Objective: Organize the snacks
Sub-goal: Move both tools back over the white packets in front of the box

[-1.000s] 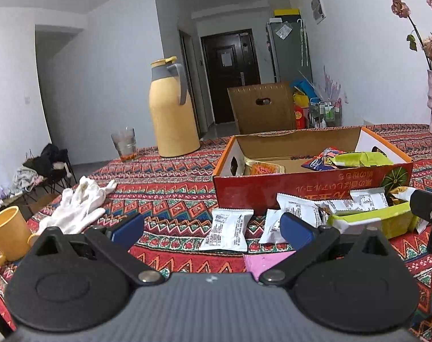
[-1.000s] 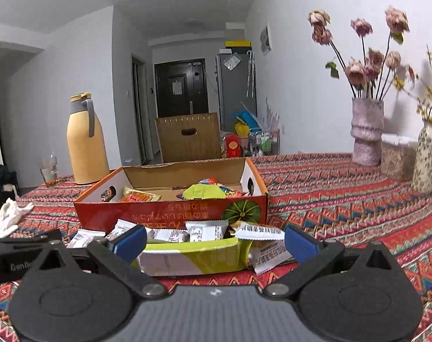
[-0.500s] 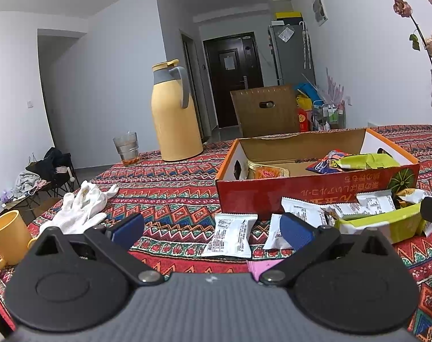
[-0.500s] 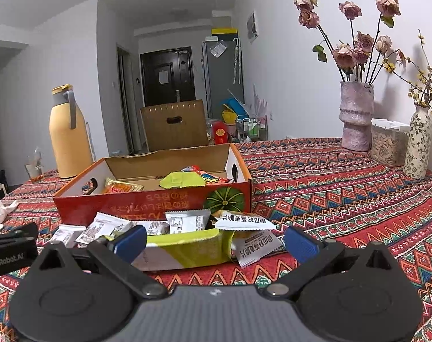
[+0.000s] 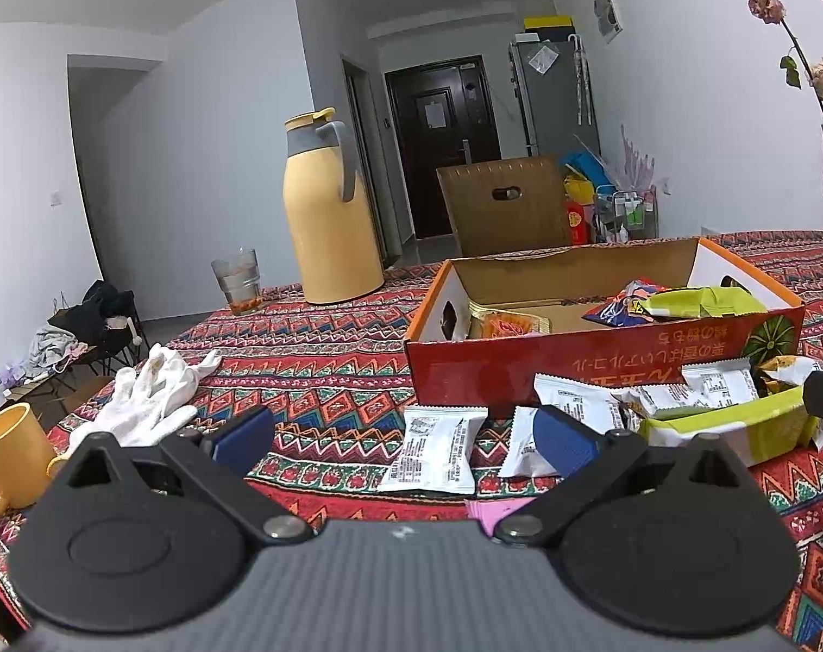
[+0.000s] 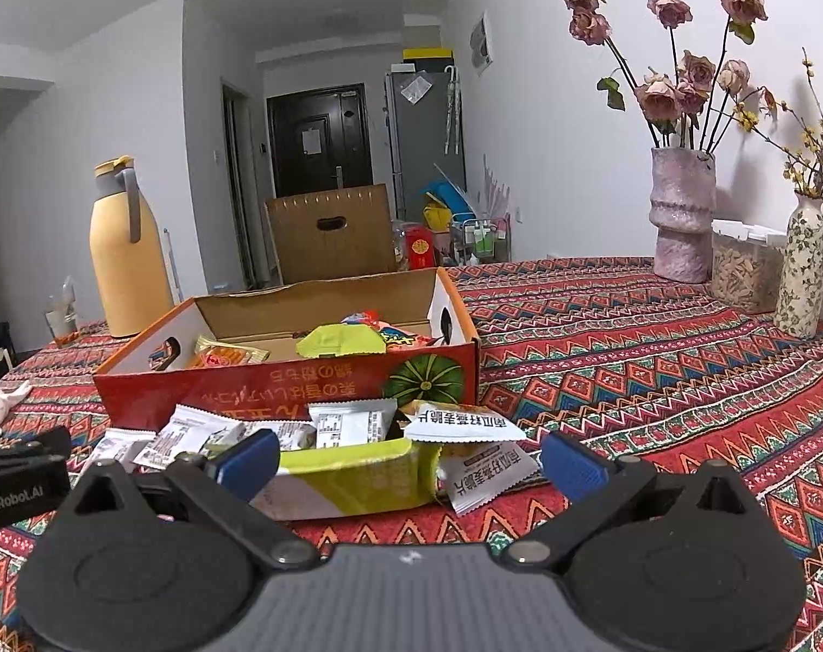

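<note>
White foil snack packets [image 5: 437,448] lie on the patterned tablecloth [image 6: 655,358] beside a yellow-green snack carton [image 6: 351,481], before the red cardboard box [image 6: 281,386]. Left gripper [image 5: 403,437] and right gripper [image 6: 408,459] hover wide apart, empty.

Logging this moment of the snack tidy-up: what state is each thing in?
left tongs: open, empty
right tongs: open, empty
red box: open, holds some snacks
green carton: open, lying on its side
glass: upright, nearly empty
yellow mug: upright
</note>
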{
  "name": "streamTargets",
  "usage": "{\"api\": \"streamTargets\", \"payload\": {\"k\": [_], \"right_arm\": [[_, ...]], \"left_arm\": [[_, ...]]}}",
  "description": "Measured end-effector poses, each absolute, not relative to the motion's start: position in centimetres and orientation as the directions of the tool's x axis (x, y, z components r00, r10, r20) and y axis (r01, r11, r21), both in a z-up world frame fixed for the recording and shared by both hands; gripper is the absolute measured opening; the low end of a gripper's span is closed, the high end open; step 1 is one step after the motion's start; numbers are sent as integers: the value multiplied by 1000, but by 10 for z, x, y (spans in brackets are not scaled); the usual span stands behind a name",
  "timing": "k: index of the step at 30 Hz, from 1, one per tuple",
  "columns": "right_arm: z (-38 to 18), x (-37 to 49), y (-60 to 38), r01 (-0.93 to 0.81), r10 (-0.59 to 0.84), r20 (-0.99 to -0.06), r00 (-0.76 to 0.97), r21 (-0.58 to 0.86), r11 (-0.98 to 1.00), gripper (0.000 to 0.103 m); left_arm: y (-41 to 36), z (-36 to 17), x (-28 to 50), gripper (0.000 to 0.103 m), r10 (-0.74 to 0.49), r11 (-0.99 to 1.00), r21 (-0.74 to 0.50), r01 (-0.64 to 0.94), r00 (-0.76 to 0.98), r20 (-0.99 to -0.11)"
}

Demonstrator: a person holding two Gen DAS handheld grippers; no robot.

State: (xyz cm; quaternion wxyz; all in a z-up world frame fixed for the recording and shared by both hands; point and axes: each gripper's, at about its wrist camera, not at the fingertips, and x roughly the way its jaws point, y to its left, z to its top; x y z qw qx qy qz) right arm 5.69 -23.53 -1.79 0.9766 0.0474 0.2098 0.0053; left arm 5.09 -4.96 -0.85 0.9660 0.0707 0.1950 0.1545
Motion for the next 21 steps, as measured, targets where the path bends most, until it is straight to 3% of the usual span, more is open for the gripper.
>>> {"api": "streamTargets", "payload": {"k": [21], "right_arm": [[-22, 73, -248, -28, 47, -435, 899, 50, 998, 103]], "left_arm": [[4, 14, 77, 103, 128, 990, 9, -137, 892, -433]]}}
